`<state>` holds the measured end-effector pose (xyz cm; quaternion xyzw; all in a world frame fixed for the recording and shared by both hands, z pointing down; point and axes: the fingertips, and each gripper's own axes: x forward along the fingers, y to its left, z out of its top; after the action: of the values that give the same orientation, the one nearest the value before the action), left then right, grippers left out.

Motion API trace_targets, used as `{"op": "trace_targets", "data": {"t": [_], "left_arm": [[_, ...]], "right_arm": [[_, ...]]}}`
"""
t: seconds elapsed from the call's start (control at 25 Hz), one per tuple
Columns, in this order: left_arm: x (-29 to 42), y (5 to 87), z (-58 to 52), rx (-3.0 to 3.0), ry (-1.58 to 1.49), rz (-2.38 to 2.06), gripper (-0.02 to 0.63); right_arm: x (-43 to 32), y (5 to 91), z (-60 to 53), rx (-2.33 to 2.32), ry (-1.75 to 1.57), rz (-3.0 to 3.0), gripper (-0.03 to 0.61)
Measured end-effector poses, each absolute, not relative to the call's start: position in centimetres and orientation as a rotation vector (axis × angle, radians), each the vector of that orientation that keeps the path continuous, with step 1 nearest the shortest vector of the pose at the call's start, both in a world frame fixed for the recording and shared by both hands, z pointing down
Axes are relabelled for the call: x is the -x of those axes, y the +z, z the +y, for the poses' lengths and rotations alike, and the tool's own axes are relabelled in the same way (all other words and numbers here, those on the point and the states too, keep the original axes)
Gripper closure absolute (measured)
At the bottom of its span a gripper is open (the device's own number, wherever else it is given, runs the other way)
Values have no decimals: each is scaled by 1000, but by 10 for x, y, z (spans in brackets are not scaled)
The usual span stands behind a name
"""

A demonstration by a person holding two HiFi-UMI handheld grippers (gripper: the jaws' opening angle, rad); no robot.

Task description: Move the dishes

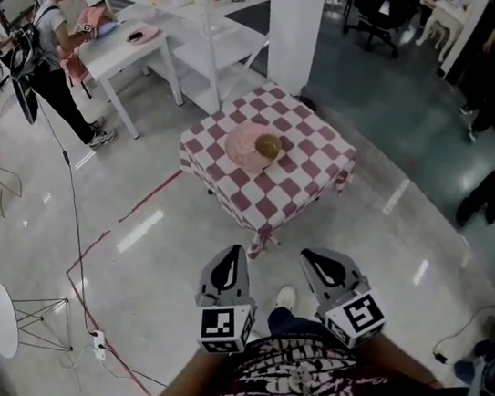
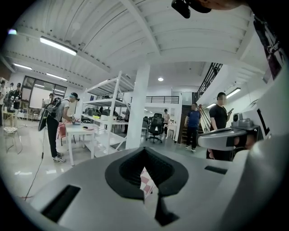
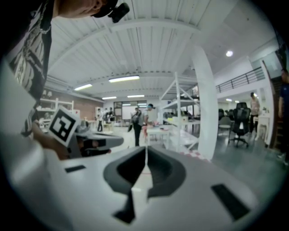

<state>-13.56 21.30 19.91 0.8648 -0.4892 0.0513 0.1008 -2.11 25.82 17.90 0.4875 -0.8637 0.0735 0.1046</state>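
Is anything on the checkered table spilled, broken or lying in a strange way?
Nothing stands out. The pink plate lies flat near the middle of the checkered cloth, with one brownish round thing on it. No spill or break shows from here. The cloth's near corner only hangs a little lower than the sides.

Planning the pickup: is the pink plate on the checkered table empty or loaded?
Loaded: the head view shows a round olive-brown item sitting on the pink plate, right of centre. What it is, cannot tell.
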Motion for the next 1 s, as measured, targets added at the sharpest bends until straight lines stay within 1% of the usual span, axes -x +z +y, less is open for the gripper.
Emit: {"op": "trace_targets", "data": {"t": [0.28,0.44,1.0], "left_arm": [[97,196,177,-2587,176,-1413,586],[93,194,152,-2593,212,-1470,584],[81,193,96,-2498,277,-1636,584]], "right_arm": [[-20,175,219,-1492,217,-2527,543],[-30,174,197,-1479,149,-2530,543],[-57,190,127,-1364,194,-2606,543]]}}
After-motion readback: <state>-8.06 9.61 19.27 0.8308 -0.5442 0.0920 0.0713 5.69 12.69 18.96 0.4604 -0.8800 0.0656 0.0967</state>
